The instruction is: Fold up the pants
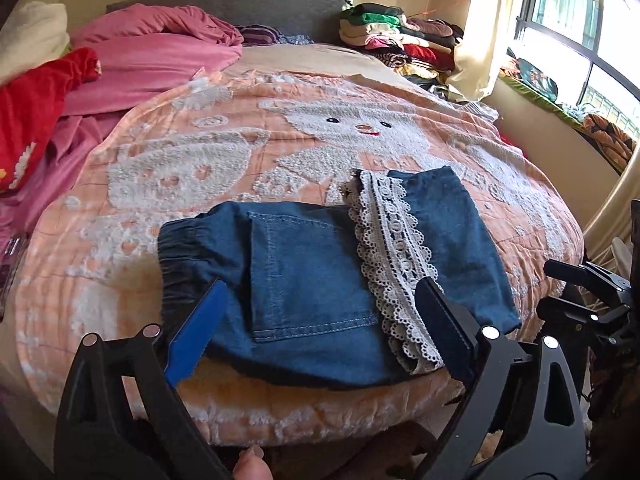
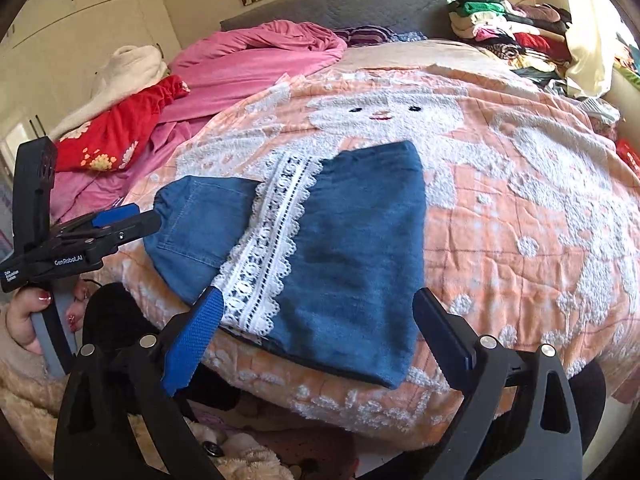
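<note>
Jaws of left gripper (image 1: pixel 320 316) and right gripper (image 2: pixel 320 332) spread wide, released, gripping nothing. Just beyond both, folded pants (image 2: pixel 320 248) flat near the bedspread (image 2: pixel 520 208) edge, lace trim (image 2: pixel 264 240) running from 7 toward 1 o'clock. Likely step: letting go; best lifted straight away, without snagging lace or disturbing the fold.

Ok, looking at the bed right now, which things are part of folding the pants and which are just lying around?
Part of the job:
- denim pants, folded, lace trim on top
- left gripper, open, holding nothing
- right gripper, open, holding nothing

Just lying about:
- pink bedding
- red garment
- clothes pile by the headboard
- peach blanket underneath
</note>
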A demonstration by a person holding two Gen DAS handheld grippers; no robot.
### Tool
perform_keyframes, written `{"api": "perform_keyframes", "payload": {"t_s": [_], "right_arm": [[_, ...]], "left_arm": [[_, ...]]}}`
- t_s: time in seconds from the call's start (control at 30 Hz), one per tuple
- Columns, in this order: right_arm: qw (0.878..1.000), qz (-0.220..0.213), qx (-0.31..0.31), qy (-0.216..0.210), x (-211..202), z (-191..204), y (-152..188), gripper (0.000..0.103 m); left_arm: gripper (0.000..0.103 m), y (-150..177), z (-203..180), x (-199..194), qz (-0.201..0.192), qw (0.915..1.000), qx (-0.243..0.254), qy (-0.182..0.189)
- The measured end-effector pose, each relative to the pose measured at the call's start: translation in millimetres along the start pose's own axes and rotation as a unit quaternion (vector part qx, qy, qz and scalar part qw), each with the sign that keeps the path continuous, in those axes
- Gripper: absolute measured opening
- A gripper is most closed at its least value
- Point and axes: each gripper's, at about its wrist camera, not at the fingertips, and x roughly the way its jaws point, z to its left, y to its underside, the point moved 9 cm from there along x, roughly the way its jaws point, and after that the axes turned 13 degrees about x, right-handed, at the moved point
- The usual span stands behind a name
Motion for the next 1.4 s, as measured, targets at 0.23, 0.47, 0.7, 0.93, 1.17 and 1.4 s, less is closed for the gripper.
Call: {"api": "perform_keyframes", "payload": {"t_s": [0.23, 0.47, 0.7, 0.93, 1.17, 1.4], "right_arm": [[0.999, 0.005, -0.039, -0.013, 10.7, 36.3, -15.3, 0.095], [0.995, 0.014, -0.085, -0.04, 30.4, 81.8, -35.0, 0.095], [0.988, 0.046, -0.136, -0.062, 64.8, 127.3, -48.9, 0.095], [0.977, 0.079, -0.178, -0.083, 100.7, 164.0, -58.2, 0.095], [0.964, 0.123, -0.217, -0.087, 141.1, 191.3, -60.0, 0.095], [0.945, 0.167, -0.264, -0.099, 175.3, 216.1, -55.0, 0.095]], "left_arm": [[0.09, 19.0, 39.0, -13.1, 0.001, 0.9989, -0.042, -0.02], [0.091, 45.6, 73.5, -17.9, 0.01, 0.9955, -0.091, -0.024], [0.091, 71.7, 90.7, -13.6, 0.018, 0.9879, -0.154, 0.01], [0.091, 83.7, 78.2, -7.9, 0.018, 0.9793, -0.189, 0.069], [0.084, 80.1, 59.8, 4.9, 0.016, 0.9689, -0.221, 0.11], [0.059, 79.4, 46.9, 21.0, 0.028, 0.9598, -0.244, 0.136]]}}
